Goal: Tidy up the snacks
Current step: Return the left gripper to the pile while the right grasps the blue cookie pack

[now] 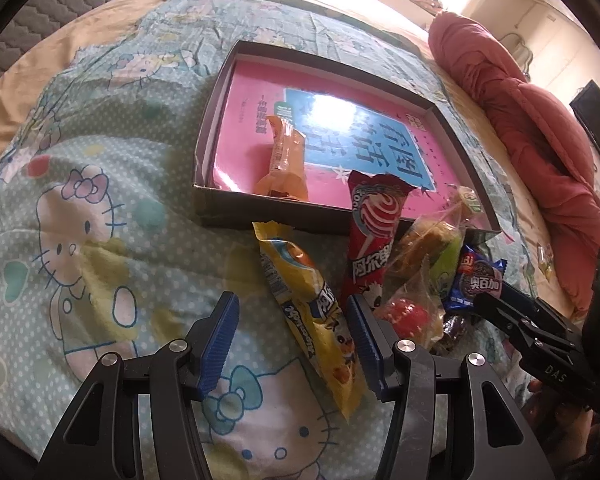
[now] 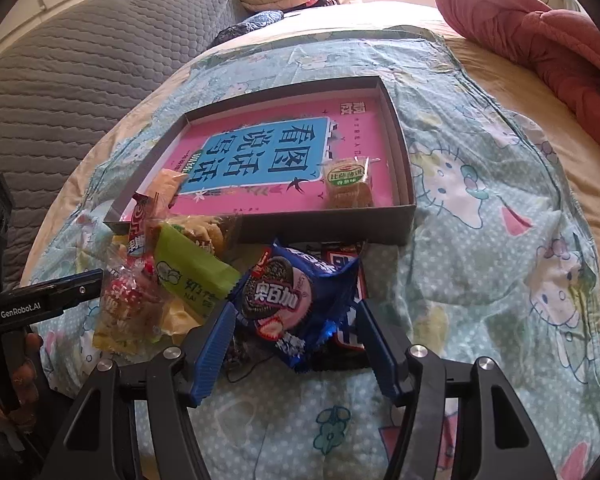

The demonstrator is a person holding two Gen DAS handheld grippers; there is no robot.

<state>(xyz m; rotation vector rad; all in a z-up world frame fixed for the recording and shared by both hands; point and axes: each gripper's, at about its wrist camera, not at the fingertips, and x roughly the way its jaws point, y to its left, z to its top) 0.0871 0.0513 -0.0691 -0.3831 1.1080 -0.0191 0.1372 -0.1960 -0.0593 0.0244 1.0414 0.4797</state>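
1. Bedspread [image 1: 100,208] with a cartoon-cat print covered the bed under everything.
2. Box [image 2: 324,236], shallow and dark-walled, lay on it, holding a pink book [image 2: 352,128], an orange packet [image 1: 284,160] and a small biscuit pack [image 2: 346,184].
3. Snacks were heaped just outside the box's near wall: yellow packet [image 1: 312,320], red lollipop wrapper [image 1: 370,236], green packet [image 2: 196,272], blue cookie pack [image 2: 292,300].
4. Left gripper [image 1: 294,344] stood partly open, its blue pads astride the yellow packet without pressing it.
5. Right gripper [image 2: 296,348] was likewise partly open, the blue cookie pack between its fingers; contact could not be told.
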